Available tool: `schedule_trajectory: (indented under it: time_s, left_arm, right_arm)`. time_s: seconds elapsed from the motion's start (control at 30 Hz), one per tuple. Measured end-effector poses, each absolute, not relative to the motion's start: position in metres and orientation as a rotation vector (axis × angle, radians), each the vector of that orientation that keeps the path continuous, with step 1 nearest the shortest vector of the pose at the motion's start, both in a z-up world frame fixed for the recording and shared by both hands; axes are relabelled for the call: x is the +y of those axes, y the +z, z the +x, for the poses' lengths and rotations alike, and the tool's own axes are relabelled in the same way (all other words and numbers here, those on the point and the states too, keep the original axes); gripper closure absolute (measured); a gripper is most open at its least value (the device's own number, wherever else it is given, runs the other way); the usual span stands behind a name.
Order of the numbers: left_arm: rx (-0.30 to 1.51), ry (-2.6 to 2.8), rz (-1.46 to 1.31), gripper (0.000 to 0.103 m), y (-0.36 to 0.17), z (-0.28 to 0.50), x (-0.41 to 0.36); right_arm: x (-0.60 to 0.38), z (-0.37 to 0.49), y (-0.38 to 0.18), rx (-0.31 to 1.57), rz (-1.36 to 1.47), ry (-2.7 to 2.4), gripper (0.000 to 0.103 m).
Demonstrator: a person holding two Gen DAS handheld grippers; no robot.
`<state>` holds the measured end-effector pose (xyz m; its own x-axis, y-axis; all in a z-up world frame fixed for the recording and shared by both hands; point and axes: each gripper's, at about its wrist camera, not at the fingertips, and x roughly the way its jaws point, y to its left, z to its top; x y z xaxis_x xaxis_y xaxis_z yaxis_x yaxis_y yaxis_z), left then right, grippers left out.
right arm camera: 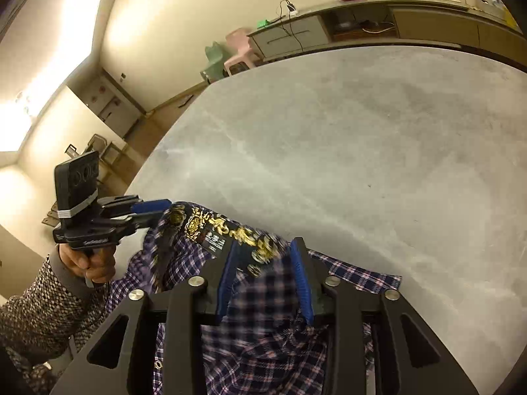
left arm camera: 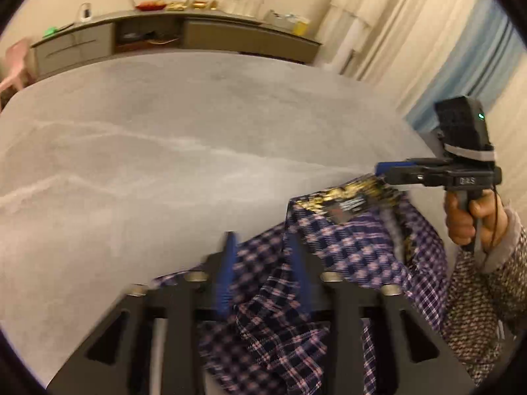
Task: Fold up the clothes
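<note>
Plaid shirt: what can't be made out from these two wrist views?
- Plaid shirt: lower part cut off by the bottom edge and hidden behind the tongs' black frames in both views.
- Collar label: print too small and blurred to read.
- Left tongs: motion blur; whether the pads press the cloth is unclear.
- Right tongs: cloth between the fingers is blurred; grip unclear.
- Counter items: too small to identify.
</note>
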<state>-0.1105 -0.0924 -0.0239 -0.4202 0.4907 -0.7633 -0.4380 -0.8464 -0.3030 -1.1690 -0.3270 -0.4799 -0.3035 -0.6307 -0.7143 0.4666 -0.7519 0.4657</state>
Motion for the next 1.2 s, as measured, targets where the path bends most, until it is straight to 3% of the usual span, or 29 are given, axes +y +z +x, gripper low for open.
schedule_trajectory:
  time_s: [0.03,0.1,0.2,0.3,0.47,0.7,0.9,0.93,1.0,1.2]
  left_arm:
    - [-0.062,2.250,-1.255,0.034,-0.029,-0.113,-0.088]
    - [-0.059,2.233,-1.260,0.034,-0.032,-0.113,-0.086]
    - [-0.069,2.213,-1.253,0.042,-0.033,-0.109,-0.086]
    - [-0.158,2.209,-1.241,0.041,-0.027,-0.109,-0.101]
    - [-0.432,2.090,-1.281,0.035,-0.039,-0.115,-0.129]
    - [-0.597,2.083,-1.235,0.031,-0.036,-0.117,-0.159]
    - [-0.167,2.033,-1.208,0.028,-0.044,-0.096,-0.079]
    - [-0.103,2.062,-1.197,0.043,-0.045,-0.093,-0.071]
    - [-0.035,2.146,-1.170,0.085,-0.043,-0.091,-0.068]
    - [-0.050,2.240,-1.239,0.081,-0.058,-0.103,-0.075]
  right_arm:
    - [-0.318,-1.140,-0.467,-0.192,1.283,-2.090,0.063]
    - [-0.301,-1.082,-0.443,-0.131,1.345,-2.092,0.063]
    - [-0.322,-1.093,-0.446,-0.070,1.368,-2.067,0.075]
    - [-0.338,-1.108,-0.449,-0.005,1.342,-2.081,0.074]
    - [-0.340,-1.123,-0.452,-0.048,1.355,-2.063,0.071]
    - [-0.349,-1.123,-0.448,-0.046,1.356,-2.030,0.068]
    - [-0.371,-1.121,-0.441,0.060,1.297,-2.061,0.079]
    - [-0.374,-1.121,-0.440,0.073,1.283,-2.074,0.082]
    - [-0.377,-1.122,-0.434,0.087,1.253,-2.105,0.086]
    - [-0.383,-1.128,-0.431,0.122,1.227,-2.169,0.085]
